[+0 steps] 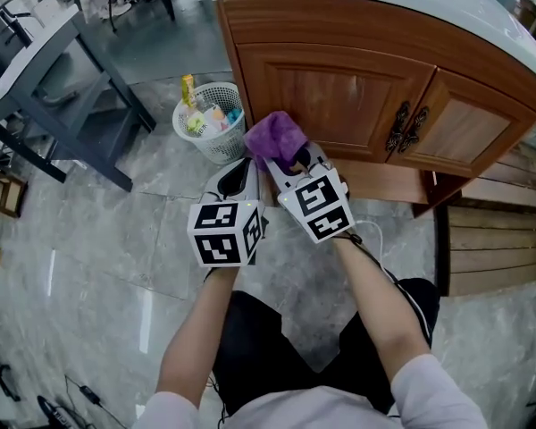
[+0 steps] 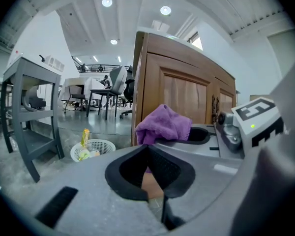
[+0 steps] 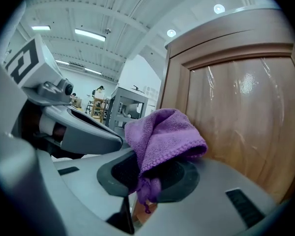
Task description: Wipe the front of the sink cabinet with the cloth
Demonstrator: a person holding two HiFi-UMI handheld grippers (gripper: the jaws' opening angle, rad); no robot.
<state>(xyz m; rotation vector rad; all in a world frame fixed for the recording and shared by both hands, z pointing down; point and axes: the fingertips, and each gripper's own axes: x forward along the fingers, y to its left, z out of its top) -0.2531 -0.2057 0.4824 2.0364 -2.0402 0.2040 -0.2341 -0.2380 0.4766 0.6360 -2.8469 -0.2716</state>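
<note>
R claw [image 1: 290, 161] pinches the purple cloth [image 1: 275, 137] & holds it near the sink cabinet [image 1: 330, 88] door, low down. L claw [image 1: 243, 172] is pressed together w/ nothing in it, just beside. Cloth looks soft, light & floppy, so prob best to grab a thick bunch, not a thin edge.

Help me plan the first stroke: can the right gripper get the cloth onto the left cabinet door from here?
Probably yes. The right gripper is shut on the purple cloth, close in front of the left door panel, with nothing between them; the left gripper sits off to its side.
</note>
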